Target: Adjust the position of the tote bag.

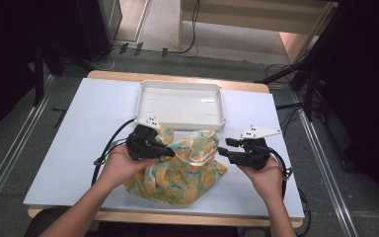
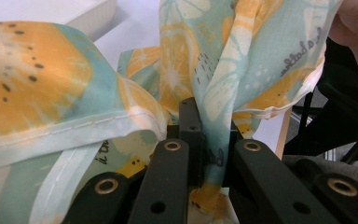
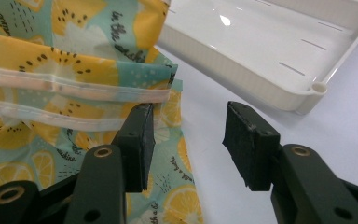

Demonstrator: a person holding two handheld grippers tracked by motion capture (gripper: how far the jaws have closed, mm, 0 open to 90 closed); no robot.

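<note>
The white worktop (image 1: pixel 79 148) carries everything; a white tray (image 1: pixel 180 104) sits at its far side, bare inside; in front of the tray lies a crumpled cloth (image 1: pixel 187 173) printed with orange and yellow citrus slices on pale teal, near the person's edge; the left claw (image 1: pixel 167 152) is clenched on a fold of the cloth; the right claw (image 1: pixel 223 148) stands released just beside the cloth's hemmed edge, nothing between its pads.

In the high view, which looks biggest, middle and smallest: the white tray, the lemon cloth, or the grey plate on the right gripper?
1. White tray and lemon cloth: they look about alike, so I won't rank them.
2. Grey plate on the right gripper: clearly smallest.
</note>
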